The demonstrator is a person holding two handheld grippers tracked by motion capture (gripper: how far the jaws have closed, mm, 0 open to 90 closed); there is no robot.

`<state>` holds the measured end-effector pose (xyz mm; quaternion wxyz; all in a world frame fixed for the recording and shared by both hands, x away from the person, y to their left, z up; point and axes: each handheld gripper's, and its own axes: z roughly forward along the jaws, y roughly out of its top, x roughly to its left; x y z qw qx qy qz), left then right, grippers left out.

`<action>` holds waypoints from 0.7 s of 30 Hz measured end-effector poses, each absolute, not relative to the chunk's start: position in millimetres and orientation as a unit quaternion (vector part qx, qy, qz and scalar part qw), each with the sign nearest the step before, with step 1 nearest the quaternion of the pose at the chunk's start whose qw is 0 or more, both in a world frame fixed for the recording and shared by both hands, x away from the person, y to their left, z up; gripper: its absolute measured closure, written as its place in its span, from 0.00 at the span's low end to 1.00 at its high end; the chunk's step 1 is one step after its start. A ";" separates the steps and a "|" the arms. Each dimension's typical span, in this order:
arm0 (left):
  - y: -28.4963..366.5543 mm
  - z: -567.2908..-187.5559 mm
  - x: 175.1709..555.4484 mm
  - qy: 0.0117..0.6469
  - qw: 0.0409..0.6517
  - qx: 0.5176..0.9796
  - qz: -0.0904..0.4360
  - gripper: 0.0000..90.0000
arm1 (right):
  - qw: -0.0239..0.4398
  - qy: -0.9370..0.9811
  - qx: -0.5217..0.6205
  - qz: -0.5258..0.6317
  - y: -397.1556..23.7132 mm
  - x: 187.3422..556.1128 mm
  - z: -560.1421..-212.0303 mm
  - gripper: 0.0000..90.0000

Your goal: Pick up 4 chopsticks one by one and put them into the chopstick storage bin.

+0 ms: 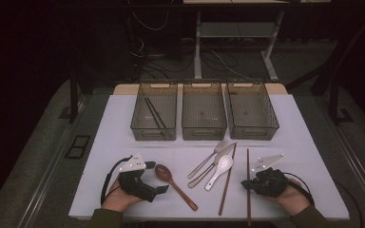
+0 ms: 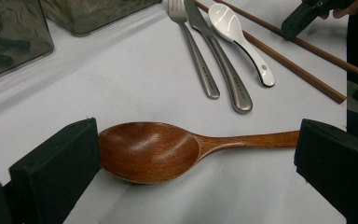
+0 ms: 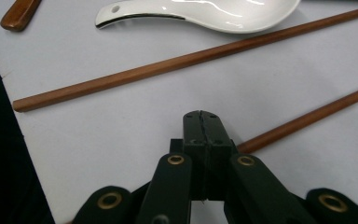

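Jaws of the left gripper (image 2: 186,154) stand wide apart, and the wooden spoon (image 2: 168,149) lies flat on the table (image 1: 123,123) straight across the gap between them: its bowl sits just beside one pad, its handle runs off behind the other, so its long axis lies along the line from pad to pad and not across it. Closing as they stand would, I judge, press the spoon end to end instead of pinching its neck (a quarter turn of the wrist looks needed first). In the high view this spoon (image 1: 175,185) lies toward the near edge of the table, left of the middle, its bowl just beside the left gripper (image 1: 160,189) and its handle slanting toward the near edge; the left hand is plainly the nearer one. Along the far edge stand three clear bins (image 1: 204,111), the left one (image 1: 154,114) holding a pair of dark chopsticks. Right of the wooden spoon lie two long brown chopsticks (image 1: 227,180), a knife (image 1: 216,166), a fork (image 1: 208,159) and a white soup spoon (image 1: 220,170). On the right gripper (image 3: 204,122) the jaws are pressed together on nothing, their tips just over one brown chopstick (image 3: 307,119) near the near right corner.
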<state>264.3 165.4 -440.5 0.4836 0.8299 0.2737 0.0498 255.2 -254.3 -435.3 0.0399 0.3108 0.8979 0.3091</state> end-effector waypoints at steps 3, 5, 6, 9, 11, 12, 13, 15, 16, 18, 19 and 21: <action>165.4 -440.5 264.2 0.274 0.484 0.830 0.050 0.00 | 0.043 0.894 0.314 0.316 -256.5 256.3 -432.6 0.99; 165.5 -440.5 264.1 0.274 0.484 0.829 0.050 0.00 | 0.053 0.888 0.320 0.325 -259.9 259.6 -428.8 0.96; 165.5 -440.6 264.3 0.274 0.483 0.830 0.050 0.00 | 0.063 0.881 0.333 0.329 -262.6 262.7 -426.9 0.94; 164.7 -440.9 264.3 0.274 0.483 0.830 0.049 0.00 | 0.092 0.862 0.368 0.335 -272.9 279.5 -422.3 0.85; 164.5 -440.8 264.1 0.273 0.483 0.830 0.049 0.00 | 0.102 0.853 0.389 0.332 -280.0 293.9 -421.2 0.82; 164.5 -440.7 264.1 0.273 0.483 0.830 0.049 0.00 | 0.106 0.849 0.400 0.328 -283.0 301.2 -422.1 0.80; 164.7 -440.8 264.3 0.274 0.483 0.830 0.049 0.00 | 0.110 0.845 0.411 0.323 -285.6 308.0 -424.0 0.79; 164.7 -441.0 264.7 0.274 0.482 0.831 0.049 0.00 | 0.113 0.840 0.426 0.316 -289.3 320.5 -428.1 0.79; 164.6 -441.0 264.6 0.274 0.482 0.831 0.049 0.00 | 0.116 0.837 0.433 0.314 -290.2 325.9 -429.9 0.79; 164.6 -441.0 264.5 0.274 0.482 0.831 0.049 0.00 | 0.113 0.830 0.443 0.319 -290.5 334.9 -431.9 0.79; 164.7 -441.0 264.5 0.274 0.482 0.831 0.049 0.00 | 0.113 0.828 0.446 0.320 -289.7 338.6 -432.4 0.79; 165.1 -440.9 264.6 0.274 0.483 0.830 0.049 0.00 | 0.115 0.827 0.450 0.316 -286.6 344.7 -432.8 0.79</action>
